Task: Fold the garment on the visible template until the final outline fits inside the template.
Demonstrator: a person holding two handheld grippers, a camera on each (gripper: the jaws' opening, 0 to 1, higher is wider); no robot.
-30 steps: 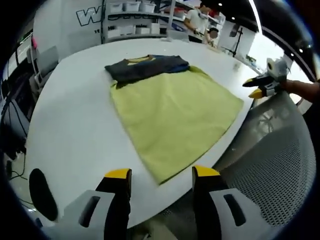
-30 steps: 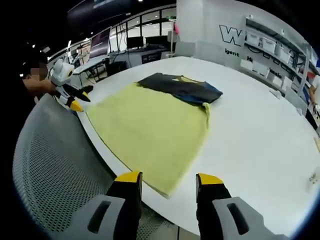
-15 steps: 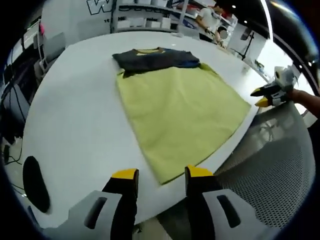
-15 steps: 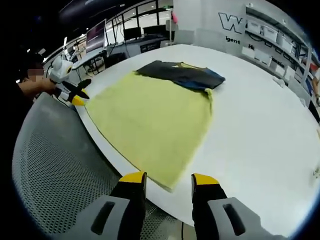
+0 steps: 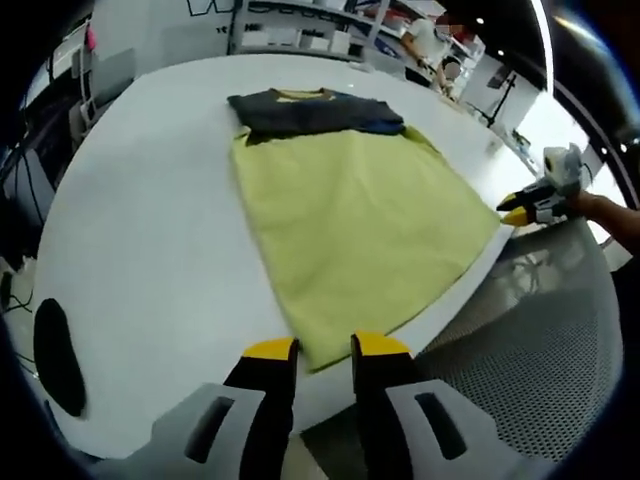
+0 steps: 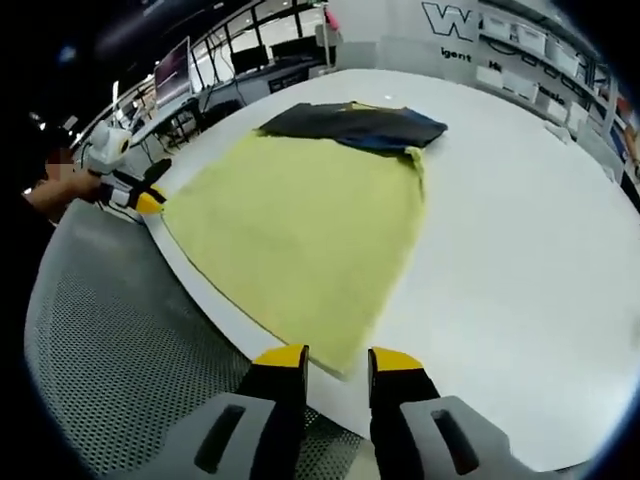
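Your left gripper (image 5: 322,347) sits at bottom centre of the left gripper view, jaws narrowed to a slim gap, hovering right at the near corner of the yellow-green garment (image 5: 350,225); no cloth visibly pinched between them. The garment lies flat mid-frame on the white table (image 5: 140,230), its dark navy upper part (image 5: 312,112) toward the top. Your right gripper (image 5: 522,207) shows at the right edge, at the garment's other near corner. In the right gripper view, right gripper (image 6: 336,358) at bottom centre, jaws likewise narrow, over the garment's (image 6: 300,225) near corner. Grey mesh chair back (image 6: 120,360) lower left.
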